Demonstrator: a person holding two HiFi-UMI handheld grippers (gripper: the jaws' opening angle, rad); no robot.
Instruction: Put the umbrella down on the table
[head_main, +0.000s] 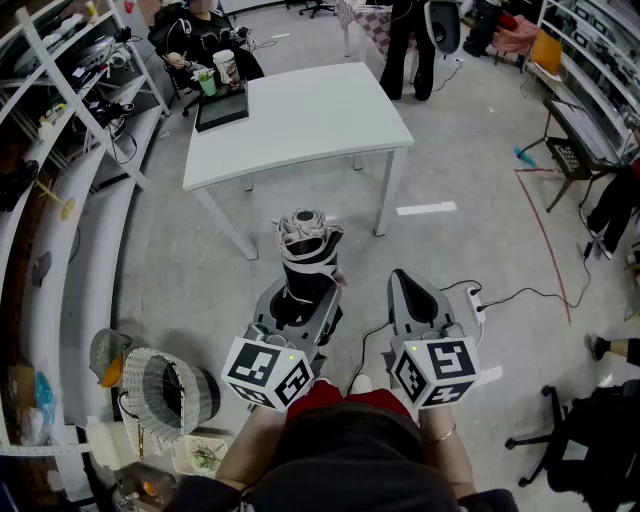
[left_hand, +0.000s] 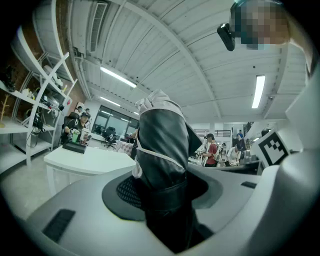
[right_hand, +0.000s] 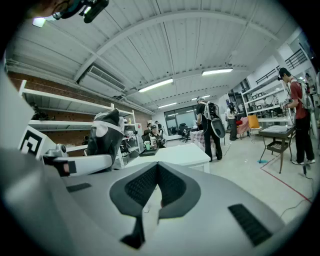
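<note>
A folded black umbrella (head_main: 308, 250) with white trim stands upright between the jaws of my left gripper (head_main: 300, 300), which is shut on its lower part. In the left gripper view the umbrella (left_hand: 162, 150) fills the gap between the pads and hides the gripper's far side. My right gripper (head_main: 405, 285) is just to its right, shut with nothing in it; its pads (right_hand: 142, 187) meet in the right gripper view. The white table (head_main: 300, 115) stands ahead across a strip of floor, beyond both grippers, and shows as the table (left_hand: 85, 162) low at left and the table (right_hand: 180, 152) straight ahead.
A black tray with cups (head_main: 222, 105) sits on the table's far left corner, with a seated person behind it. White shelving (head_main: 70, 120) runs along the left. A wire basket (head_main: 170, 385) stands at lower left. A power strip and cable (head_main: 478, 300) lie on the floor at right.
</note>
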